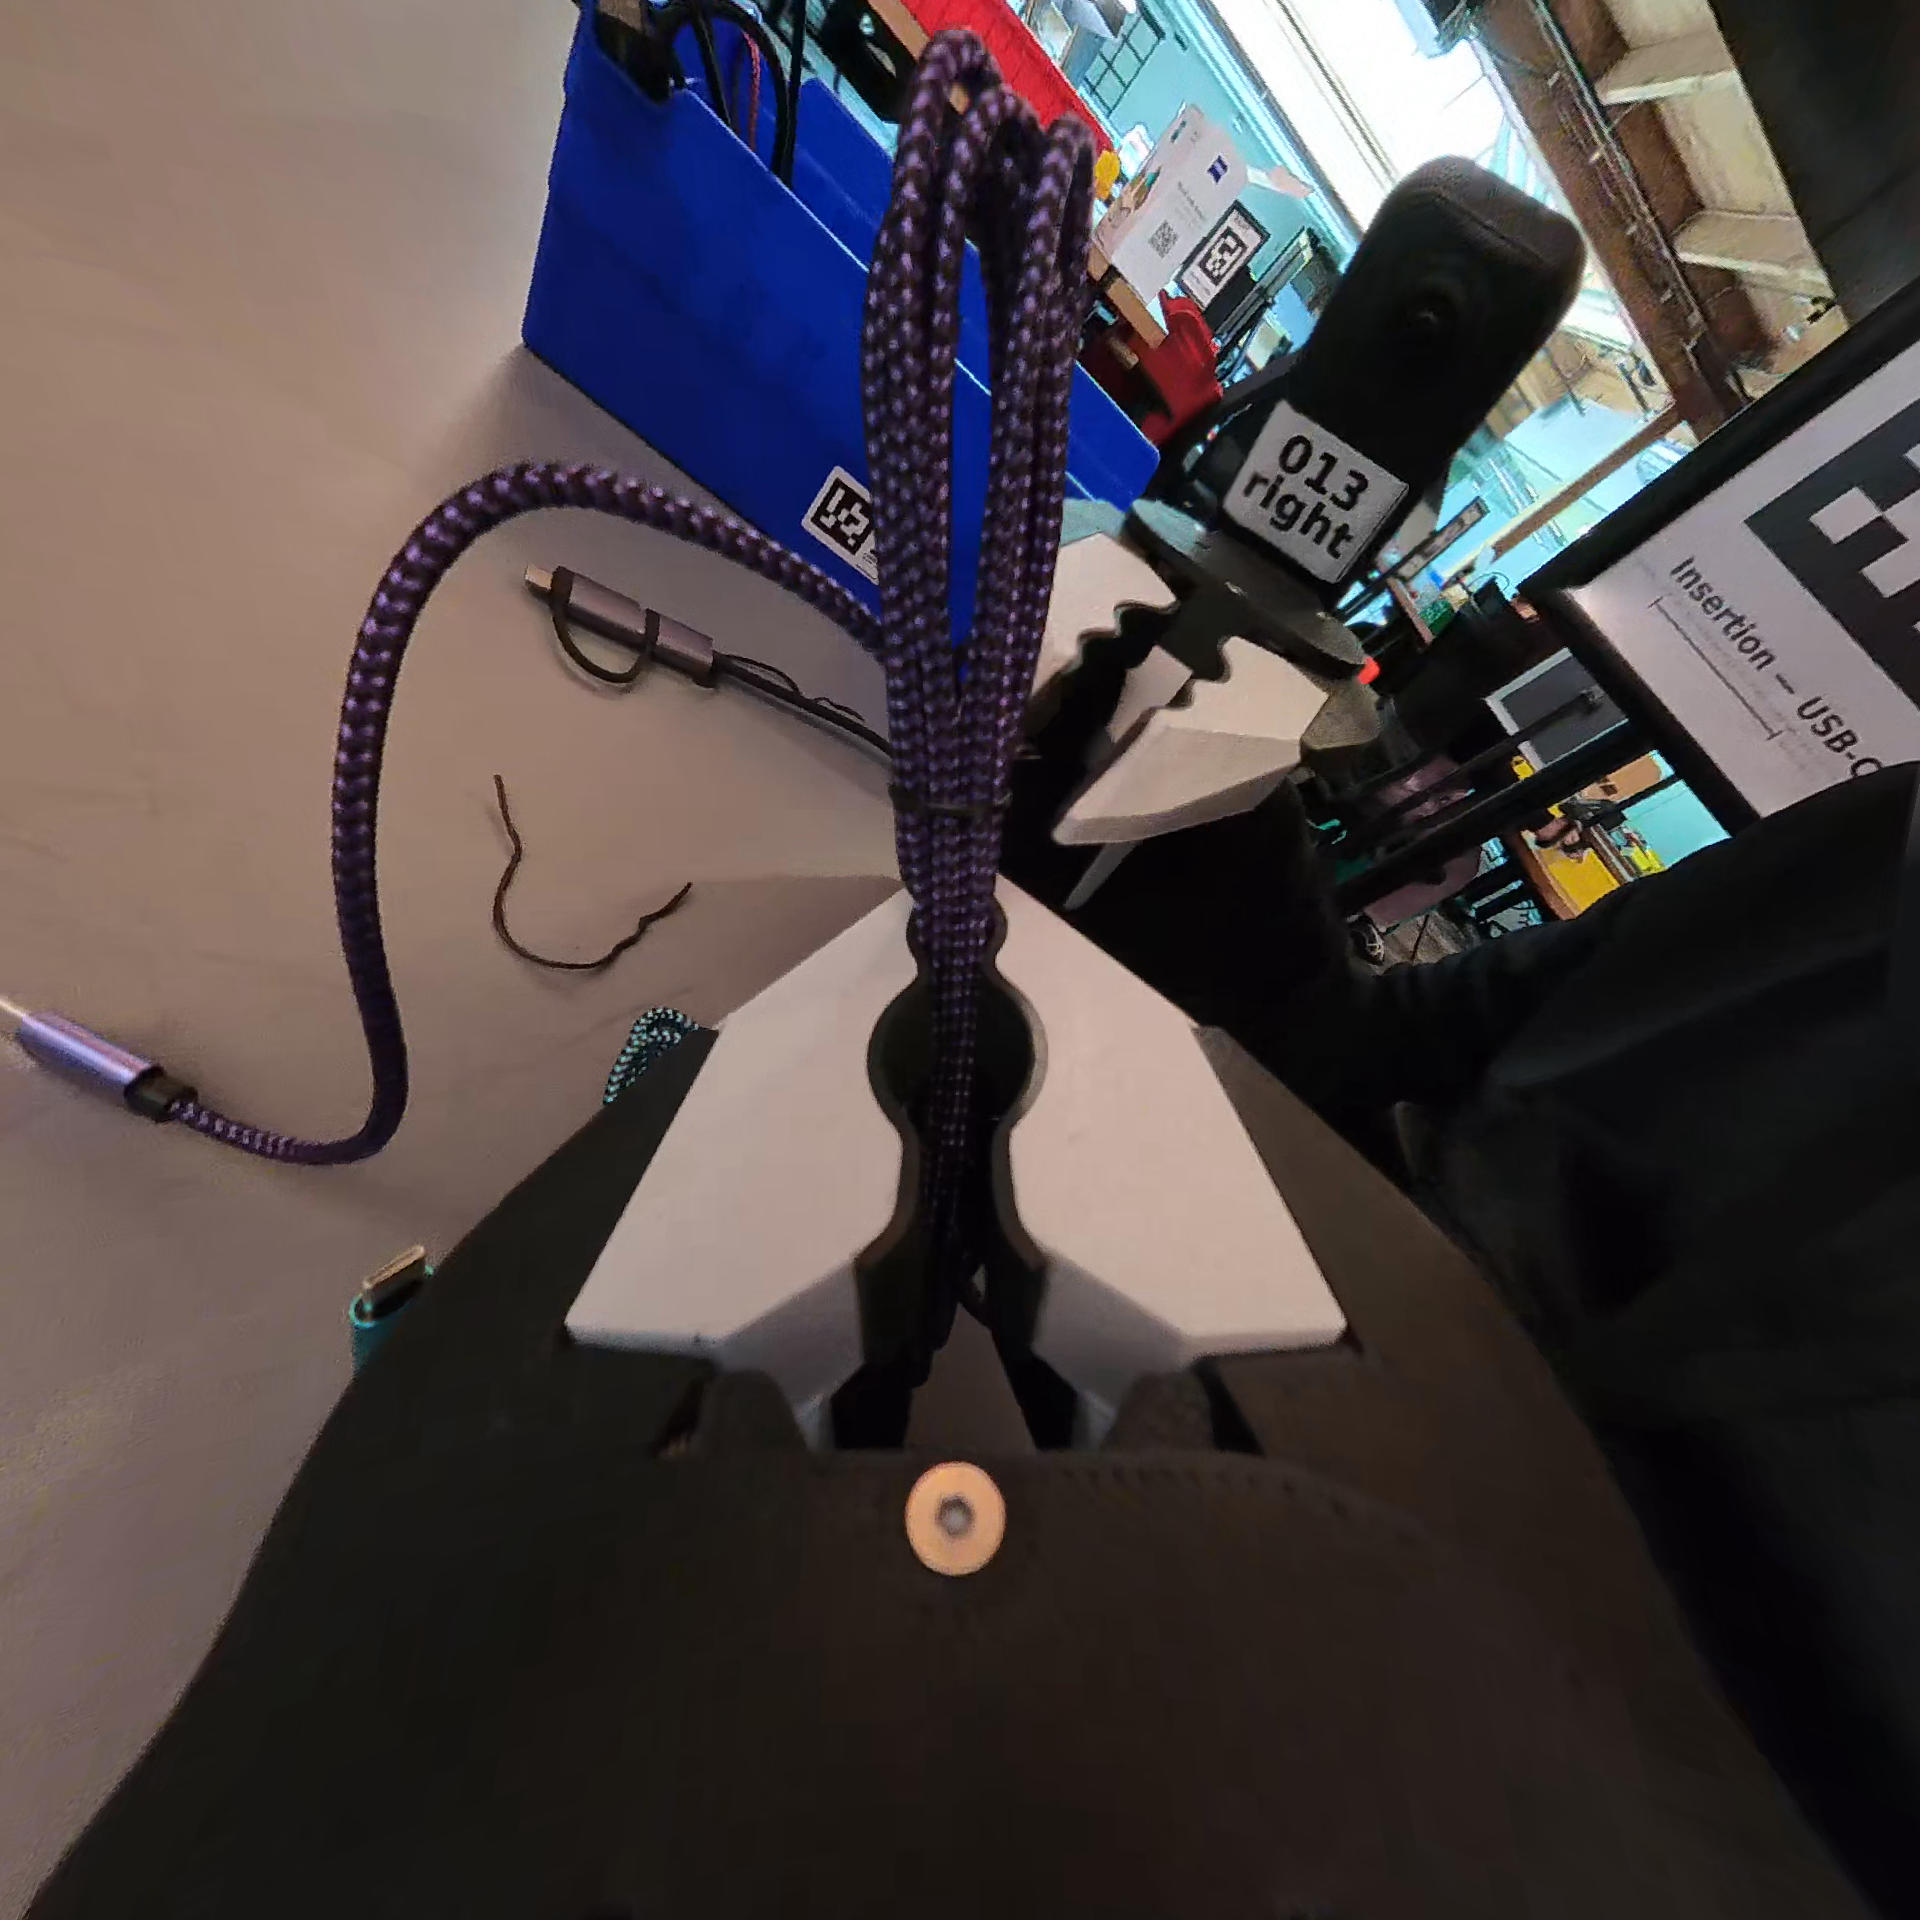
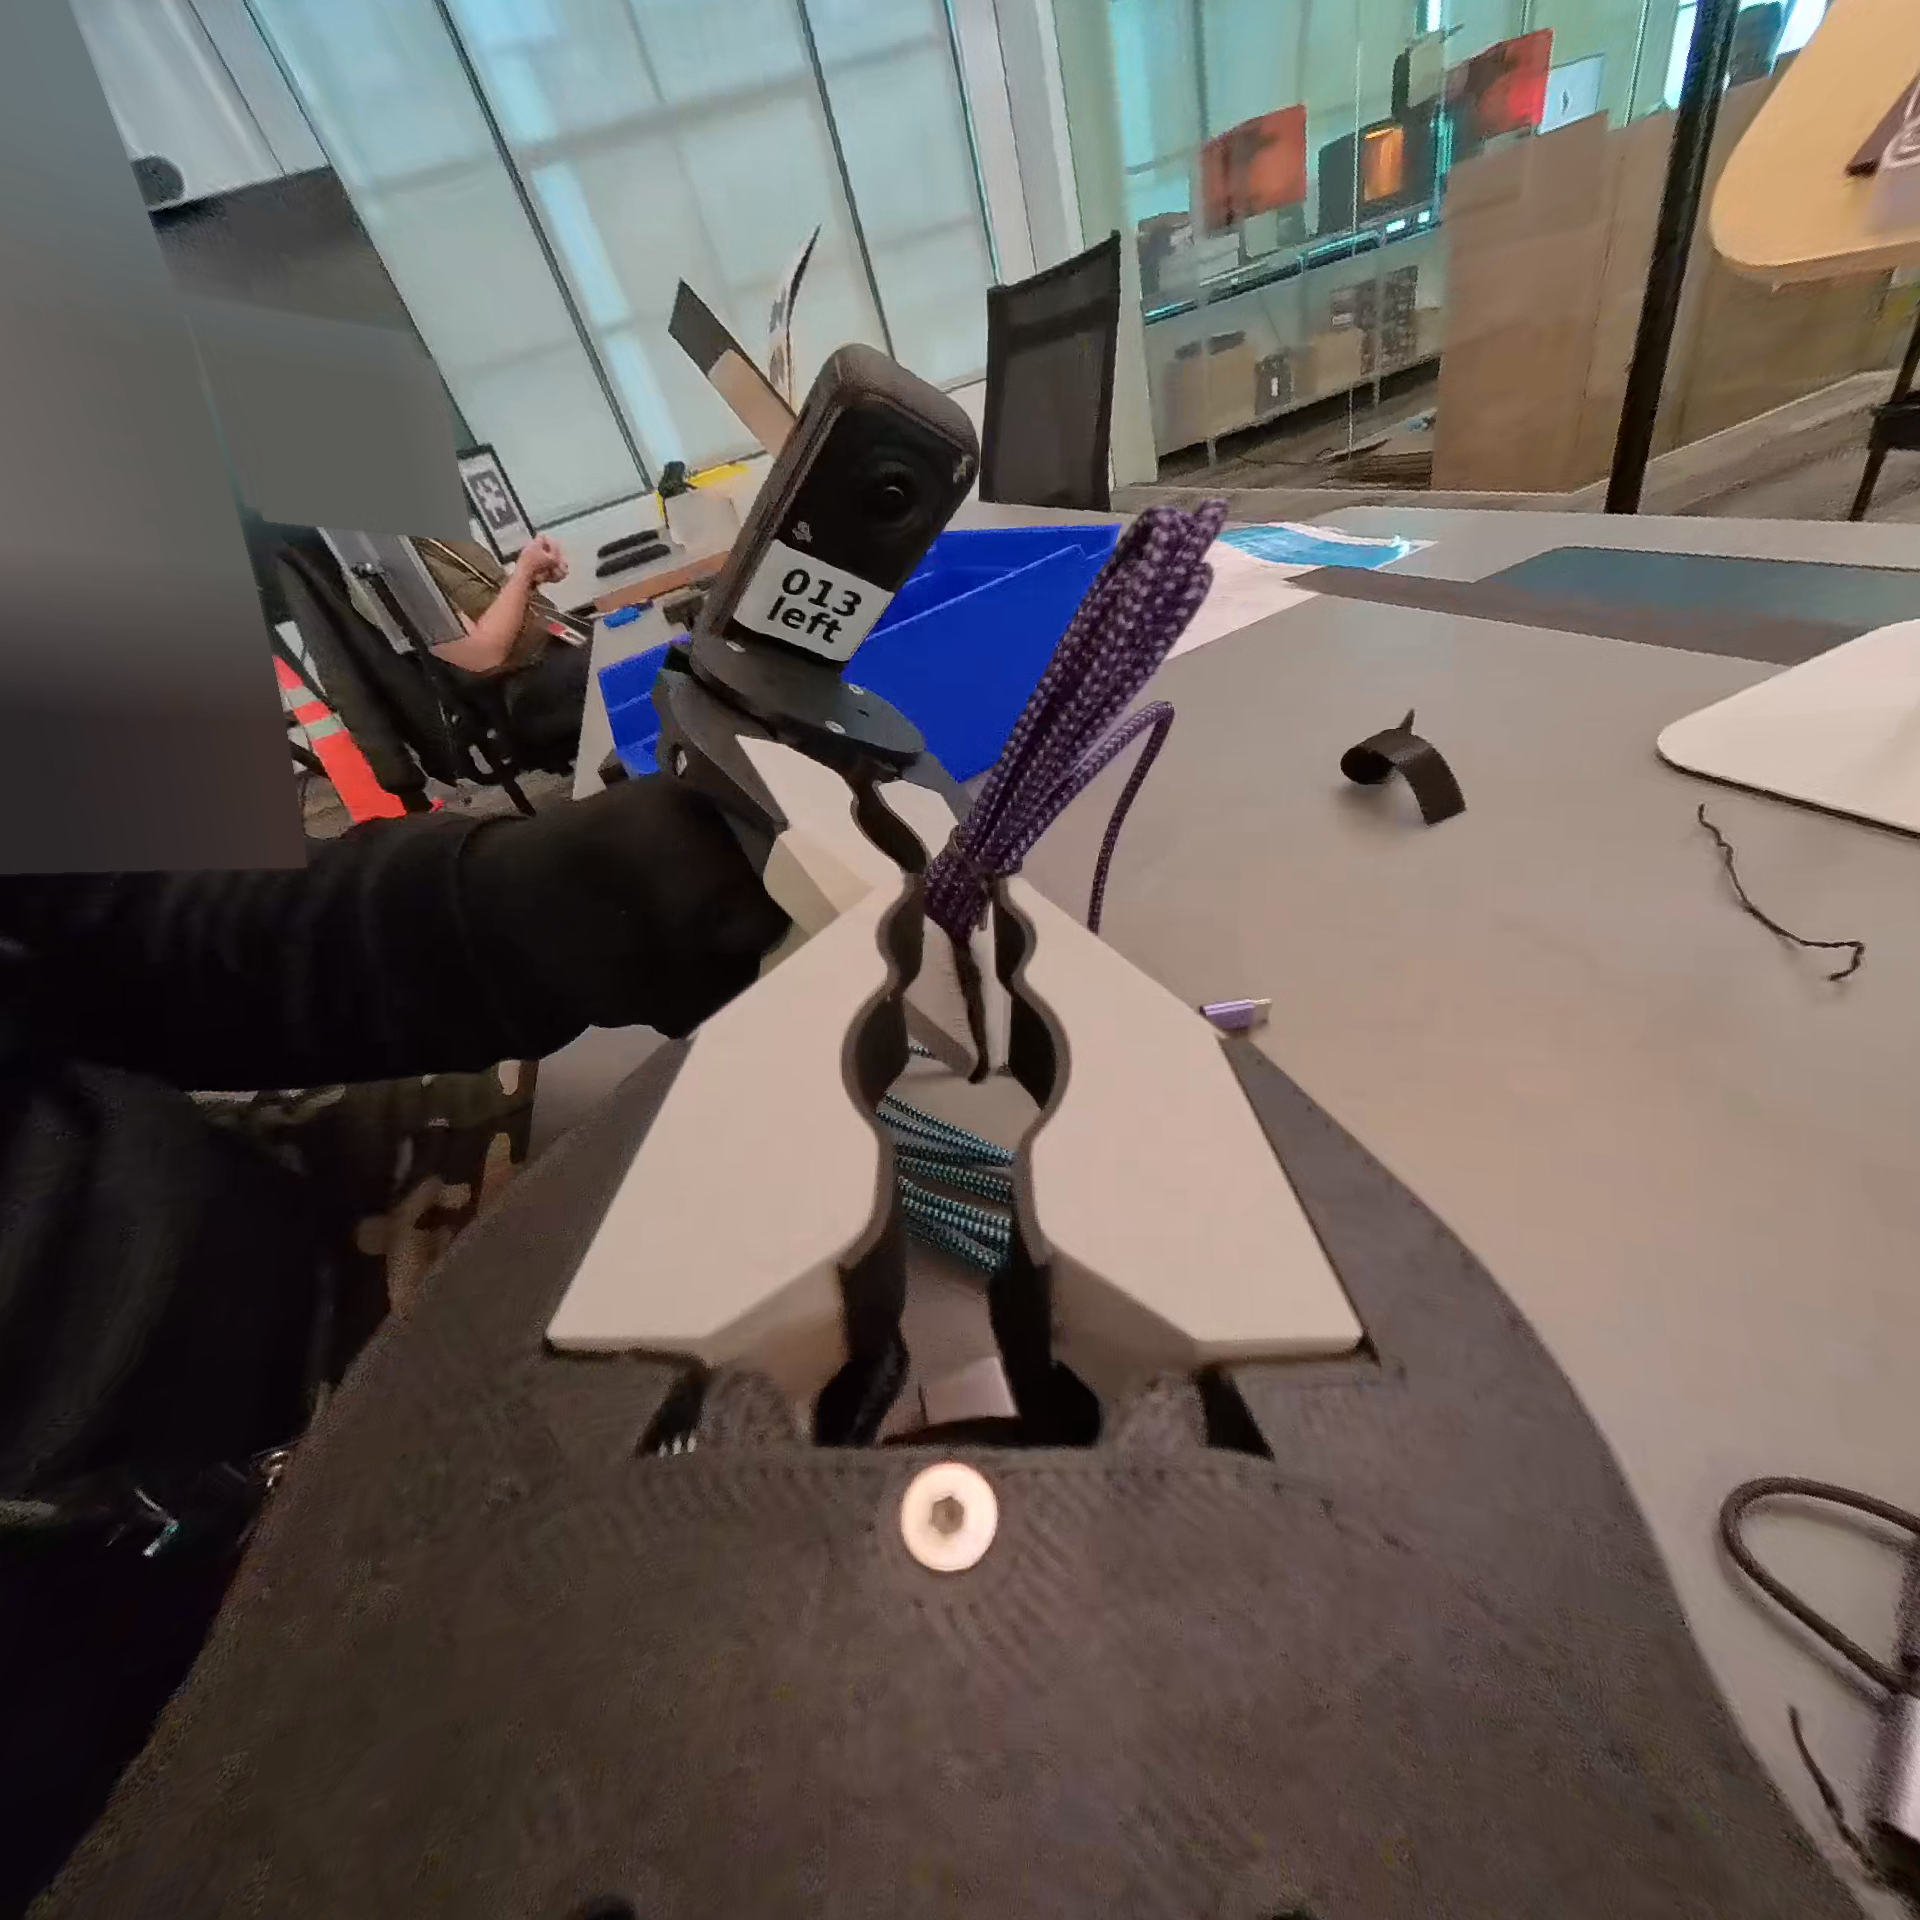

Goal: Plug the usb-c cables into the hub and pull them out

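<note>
Left tongs (image 1: 956,935) clamping purple cable bundle (image 1: 966,468), table (image 1: 208,727)

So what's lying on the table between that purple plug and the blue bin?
In the left wrist view, a thin dark loose thread and a grey adapter plug lie between the purple plug and the blue bin.
</note>
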Tool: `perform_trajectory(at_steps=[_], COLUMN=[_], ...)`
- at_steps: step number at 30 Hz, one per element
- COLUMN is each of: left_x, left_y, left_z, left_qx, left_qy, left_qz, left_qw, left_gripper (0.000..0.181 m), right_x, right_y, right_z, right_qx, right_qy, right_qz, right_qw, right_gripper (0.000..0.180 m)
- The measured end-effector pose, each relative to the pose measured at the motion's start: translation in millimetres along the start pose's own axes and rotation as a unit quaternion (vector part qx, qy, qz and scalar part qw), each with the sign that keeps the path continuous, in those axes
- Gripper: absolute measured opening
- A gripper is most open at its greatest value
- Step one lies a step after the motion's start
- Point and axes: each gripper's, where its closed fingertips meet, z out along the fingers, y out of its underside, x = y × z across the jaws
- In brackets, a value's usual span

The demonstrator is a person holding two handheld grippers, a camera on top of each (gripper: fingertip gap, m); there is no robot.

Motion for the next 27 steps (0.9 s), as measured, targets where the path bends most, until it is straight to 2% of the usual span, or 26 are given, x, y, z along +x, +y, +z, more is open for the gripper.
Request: perform_trajectory(at_steps=[12,16,21,24,27], left_x=[-1.1,-1.0,-3.0,-3.8,-6.2], left_y=[0.2,1.1,1.8,0.5,0.9], left_z=[1.4,1.9,3.4,3.3,2.5], left_qx=[-0.002,-0.002,-0.009,-0.003,0.002], left_qy=[-0.011,-0.011,-0.017,-0.005,-0.001], left_qz=[0.019,0.018,0.009,-0.021,-0.048], left_qw=[1.000,1.000,1.000,1.000,0.999], left_gripper=[0.000,0.000,0.000,0.000,0.000], right_x=[3.9,3.9,3.4,4.0,5.6], right_y=[-4.0,-2.9,-4.7,-1.7,4.6], right_z=[-5.6,-6.2,-6.8,-5.5,-4.4], right_qx=[0.018,0.013,-0.028,-0.085,-0.129], right_qy=[-0.006,0.004,0.074,0.137,0.173], right_qz=[0.036,0.012,-0.133,-0.298,-0.410], right_qw=[0.999,1.000,0.988,0.941,0.886], right_gripper=[0.000,0.000,0.000,0.000,0.000])
